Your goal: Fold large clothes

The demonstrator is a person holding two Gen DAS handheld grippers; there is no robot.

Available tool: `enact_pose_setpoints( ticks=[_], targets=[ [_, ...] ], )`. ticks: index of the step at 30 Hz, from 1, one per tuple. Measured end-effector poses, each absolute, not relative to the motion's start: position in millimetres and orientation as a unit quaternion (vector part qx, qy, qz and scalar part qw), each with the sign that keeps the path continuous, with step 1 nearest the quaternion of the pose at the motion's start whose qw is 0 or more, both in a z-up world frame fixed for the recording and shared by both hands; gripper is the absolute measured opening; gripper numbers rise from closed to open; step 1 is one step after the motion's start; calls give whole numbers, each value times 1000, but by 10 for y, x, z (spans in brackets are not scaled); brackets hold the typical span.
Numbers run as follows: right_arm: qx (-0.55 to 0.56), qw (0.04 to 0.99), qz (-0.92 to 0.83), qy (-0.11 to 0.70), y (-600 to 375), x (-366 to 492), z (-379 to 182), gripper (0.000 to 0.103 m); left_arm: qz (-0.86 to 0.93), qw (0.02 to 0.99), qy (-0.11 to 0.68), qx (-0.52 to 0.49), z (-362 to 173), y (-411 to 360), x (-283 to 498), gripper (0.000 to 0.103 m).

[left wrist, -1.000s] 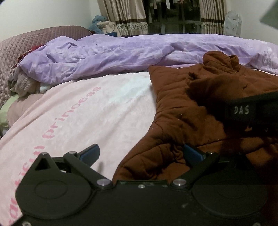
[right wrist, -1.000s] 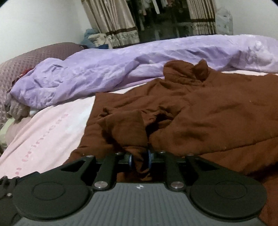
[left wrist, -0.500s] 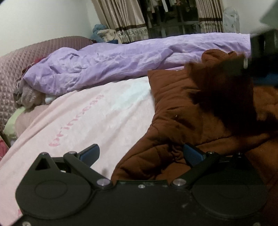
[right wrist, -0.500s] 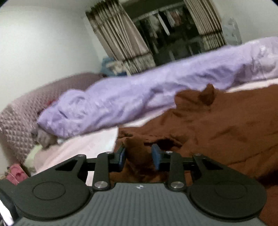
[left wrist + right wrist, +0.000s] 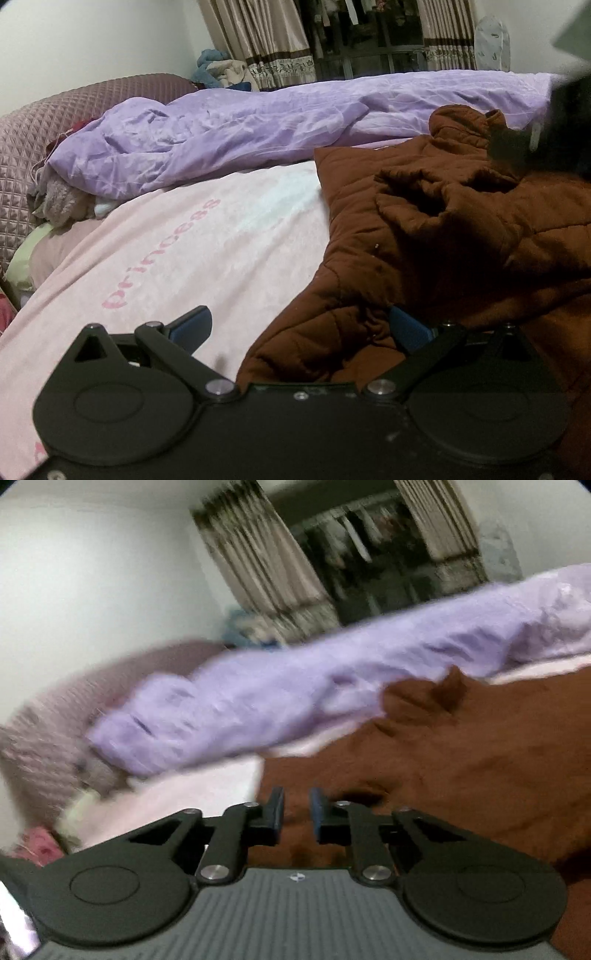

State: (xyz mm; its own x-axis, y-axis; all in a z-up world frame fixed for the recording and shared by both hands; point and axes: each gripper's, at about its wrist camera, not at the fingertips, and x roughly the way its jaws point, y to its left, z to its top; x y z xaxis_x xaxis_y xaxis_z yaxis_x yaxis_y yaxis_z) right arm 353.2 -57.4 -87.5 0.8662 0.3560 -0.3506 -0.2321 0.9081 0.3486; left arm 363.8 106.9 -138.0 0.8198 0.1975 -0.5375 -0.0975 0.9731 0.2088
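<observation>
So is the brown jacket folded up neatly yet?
Not yet. The brown jacket lies rumpled on the pink blanket, its fabric bunched in loose humps and its edge sprawled out, with no flat, tidy fold showing.

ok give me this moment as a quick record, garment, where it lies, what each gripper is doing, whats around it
garment: brown quilted jacket, rumpled, not yet folded
surface: pink blanket with lettering, on a bed
left gripper: jaws wide open, jacket hem between them, no pad seen pressing on it
right gripper: jaws closing, a narrow gap left, nothing pinched between the pads; jacket lies just beyond
behind the jacket: purple duvet bunched across the bed
far end: curtains
picture quality: right wrist view blurred
</observation>
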Motion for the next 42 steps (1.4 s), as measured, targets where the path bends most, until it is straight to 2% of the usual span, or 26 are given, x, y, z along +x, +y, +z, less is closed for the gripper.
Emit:
enact_pose_setpoints(
  ticks=[4,11,14,17,18,20,22,27,32,38,42],
  targets=[
    [139,929,142,311,-487,3833,-1135,19,78,950,291,86,-1381,1068,3640,103],
    [158,945,129,255,-585,3702,-1035,20,76,950,292,83,-1374,1081,3645,103],
    [114,936,82,322,-531,3947,-1190,18,71,949,298,75,-1376,1109,3667,103],
    [134,934,104,315,-621,3927,-1127,18,61,948,307,59,-1283,1200,3625,103],
    [148,931,123,310,-714,3836,-1027,20,60,949,303,60,-1216,1231,3547,103],
    [152,936,138,285,-915,3575,-843,30,56,956,281,68,-1063,1297,3294,103],
    [125,952,114,254,-1165,3224,-642,36,47,960,268,68,-931,1387,3040,103],
    [75,973,49,211,-1749,2578,-421,36,66,967,236,68,-612,1676,2447,103],
    [53,967,-17,249,-2156,2312,-634,36,81,971,223,11,-375,2027,2007,103],
    [133,933,-48,330,-2332,2368,-1225,35,10,964,264,-12,-706,1553,2020,103],
    [94,947,-59,301,-2107,2171,-1260,36,-48,954,294,-40,-1037,1075,2027,103]
  ],
)
